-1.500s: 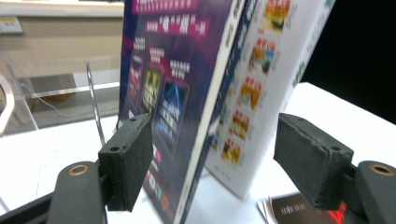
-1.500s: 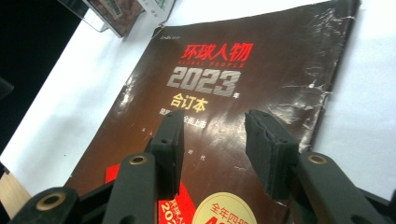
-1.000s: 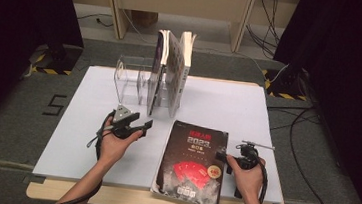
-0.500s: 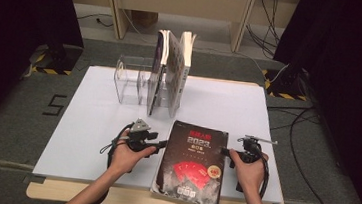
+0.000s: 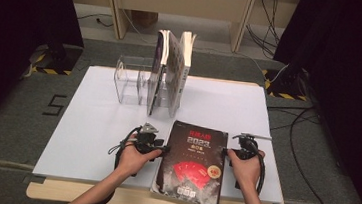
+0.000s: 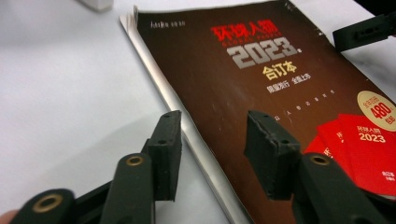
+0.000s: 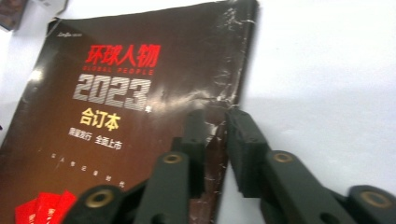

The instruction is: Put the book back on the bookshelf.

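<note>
A dark-covered book (image 5: 190,165) printed "2023" with red envelopes lies flat near the table's front edge. My left gripper (image 5: 163,149) is at its left edge. In the left gripper view the jaws have just been closing and stand either side of that edge of the book (image 6: 261,93), left gripper (image 6: 212,126) open, pads apart from it. My right gripper (image 5: 225,152) is at the right edge. Its jaws have also just been closing, and the right gripper (image 7: 215,116) is pinched narrowly on the edge of the book (image 7: 116,121).
A clear acrylic file rack (image 5: 131,79) stands at the back of the white table top (image 5: 92,118), with two upright books (image 5: 171,73) leaning in its right end. The book overhangs the wooden front edge (image 5: 109,195). The right gripper's jaw (image 6: 369,30) shows across the book.
My left hand has moved right and down to the book's left edge. Both pairs of jaws have narrowed, the right pair onto the book's right edge. The right hand has stayed put.
</note>
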`<control>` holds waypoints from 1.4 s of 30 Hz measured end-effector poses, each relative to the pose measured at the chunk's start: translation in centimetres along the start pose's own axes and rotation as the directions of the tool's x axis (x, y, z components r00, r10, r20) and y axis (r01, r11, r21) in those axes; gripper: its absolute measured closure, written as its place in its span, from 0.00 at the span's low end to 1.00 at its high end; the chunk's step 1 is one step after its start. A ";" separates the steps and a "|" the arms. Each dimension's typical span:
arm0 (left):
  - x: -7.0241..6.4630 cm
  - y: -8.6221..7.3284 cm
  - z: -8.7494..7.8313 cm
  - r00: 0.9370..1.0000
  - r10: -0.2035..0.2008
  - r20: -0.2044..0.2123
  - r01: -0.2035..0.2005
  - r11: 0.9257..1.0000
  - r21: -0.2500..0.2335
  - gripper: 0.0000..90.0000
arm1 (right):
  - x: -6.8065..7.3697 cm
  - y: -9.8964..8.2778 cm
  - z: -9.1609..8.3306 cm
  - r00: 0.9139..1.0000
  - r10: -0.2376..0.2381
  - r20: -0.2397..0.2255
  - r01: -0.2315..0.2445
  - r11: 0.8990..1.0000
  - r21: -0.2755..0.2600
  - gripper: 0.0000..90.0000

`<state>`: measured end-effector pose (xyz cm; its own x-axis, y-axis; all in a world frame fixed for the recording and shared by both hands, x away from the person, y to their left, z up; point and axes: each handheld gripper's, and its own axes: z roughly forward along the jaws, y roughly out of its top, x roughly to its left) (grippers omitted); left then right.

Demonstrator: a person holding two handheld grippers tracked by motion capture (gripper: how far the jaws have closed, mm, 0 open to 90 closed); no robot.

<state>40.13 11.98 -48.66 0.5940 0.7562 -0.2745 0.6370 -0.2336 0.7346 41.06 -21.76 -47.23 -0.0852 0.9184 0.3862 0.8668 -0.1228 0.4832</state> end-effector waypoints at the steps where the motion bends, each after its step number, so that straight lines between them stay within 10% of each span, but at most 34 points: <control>1: -0.1 -0.1 0.1 1.000 -0.003 0.007 0.003 1.000 0.009 0.64 | 0.0 0.0 0.1 1.000 -0.004 0.002 0.004 1.000 0.000 0.91; 18: -0.3 -0.5 -0.2 0.998 0.029 -0.047 -0.026 0.997 0.070 0.78 | -0.5 0.4 0.5 0.999 0.006 -0.045 -0.006 1.000 0.000 0.94; 33: 0.4 -4.1 -5.3 0.990 0.043 -0.132 -0.031 0.995 0.094 0.81 | 4.7 -1.0 1.9 0.990 -0.130 -0.062 0.133 0.990 0.045 0.94; 42: 1.0 -5.6 -7.2 0.993 -0.038 -0.114 0.048 0.995 0.082 0.78 | 6.3 -1.6 2.0 0.980 -0.161 -0.116 0.172 0.980 0.096 0.88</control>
<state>33.63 18.46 -48.63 0.5096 0.8291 -0.2302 0.7028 -0.2466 0.6673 40.11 -14.98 -47.11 -0.2800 0.8763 0.3920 0.8824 0.0741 0.4646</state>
